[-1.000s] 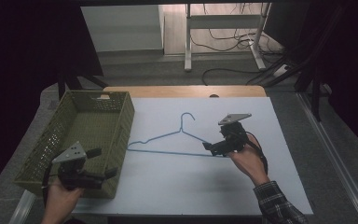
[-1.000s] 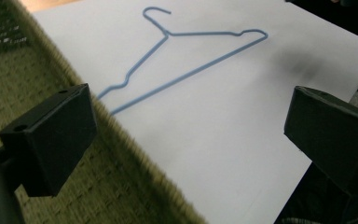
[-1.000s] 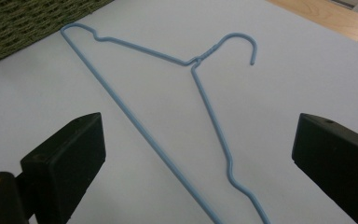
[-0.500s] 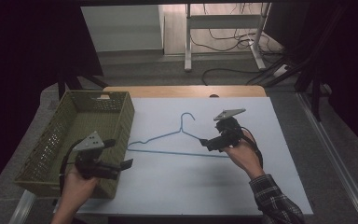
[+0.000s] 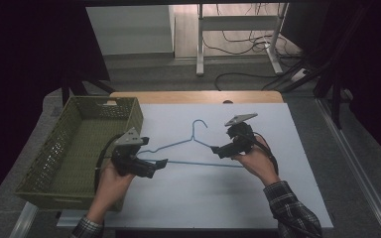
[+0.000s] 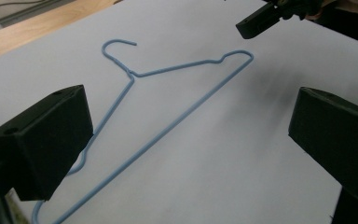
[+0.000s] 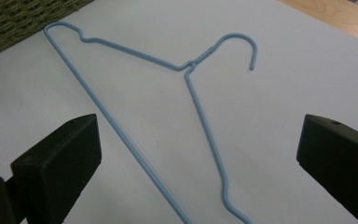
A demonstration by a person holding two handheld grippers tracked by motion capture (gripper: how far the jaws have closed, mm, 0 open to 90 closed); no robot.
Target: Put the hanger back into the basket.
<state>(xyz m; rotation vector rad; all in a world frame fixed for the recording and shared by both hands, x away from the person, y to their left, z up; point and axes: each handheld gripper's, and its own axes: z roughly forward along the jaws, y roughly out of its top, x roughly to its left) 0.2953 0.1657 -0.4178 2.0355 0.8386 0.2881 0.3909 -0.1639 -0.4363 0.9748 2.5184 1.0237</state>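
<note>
A blue wire hanger (image 5: 193, 162) lies flat on the white sheet, hook pointing away from me. My left gripper (image 5: 161, 163) is open just above the sheet at the hanger's left end. The right gripper (image 5: 217, 150) hovers open over the hanger's right shoulder. In the left gripper view the hanger (image 6: 186, 110) runs between the wide-apart jaws of the left gripper (image 6: 191, 121), and the right gripper (image 6: 261, 18) shows at the top. In the right gripper view the hanger (image 7: 135, 52) lies ahead of the right gripper (image 7: 200, 140). Neither gripper holds anything.
A green woven basket (image 5: 104, 101) stands at the left edge of the white sheet (image 5: 287, 188); its side shows as the basket (image 7: 18, 18) in the right gripper view. A wooden table strip (image 5: 193, 96) runs along the far side. Cables and a metal stand lie beyond.
My left gripper has moved right, from beside the basket to the hanger's left end. The right gripper has edged left and closer to the hanger. The hanger has not moved.
</note>
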